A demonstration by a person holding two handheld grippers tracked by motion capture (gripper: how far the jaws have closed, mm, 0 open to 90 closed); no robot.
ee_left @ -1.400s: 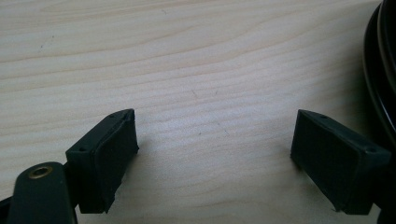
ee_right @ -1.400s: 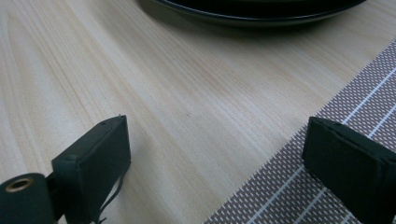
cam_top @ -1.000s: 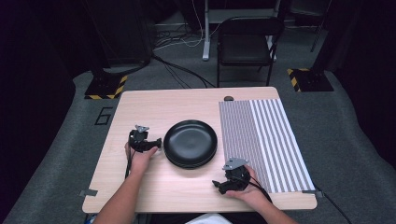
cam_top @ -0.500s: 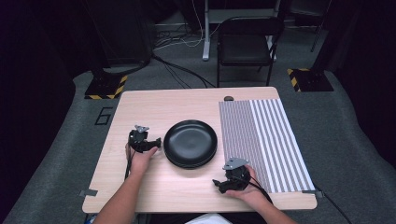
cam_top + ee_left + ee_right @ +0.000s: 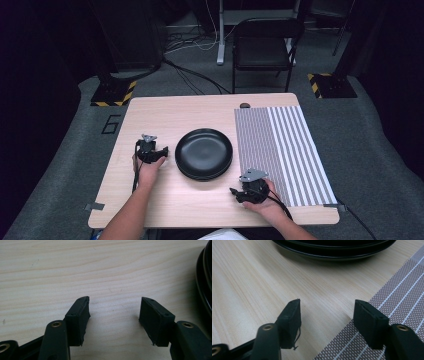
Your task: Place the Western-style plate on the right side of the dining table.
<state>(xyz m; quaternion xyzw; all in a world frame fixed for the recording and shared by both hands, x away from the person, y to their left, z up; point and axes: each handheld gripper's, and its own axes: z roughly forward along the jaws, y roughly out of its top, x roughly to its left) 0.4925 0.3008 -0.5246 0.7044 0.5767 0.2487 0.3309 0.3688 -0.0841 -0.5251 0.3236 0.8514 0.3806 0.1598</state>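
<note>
A stack of black plates sits mid-table on the light wooden table. To its right lies a striped grey-and-white placemat. My left gripper rests on the wood just left of the plates, pointing at them; its jaws have just been closing and stand apart over bare wood, the plate rim at the right edge. My right gripper lies near the front edge by the mat's corner. Its jaws have also just been closing, nothing between them, with the mat under the right finger and the plates ahead.
A small dark object sits at the table's far edge. Beyond the table stands a black chair, with cables on the floor and yellow-black stand bases at both sides. A strip of tape marks the front left corner.
</note>
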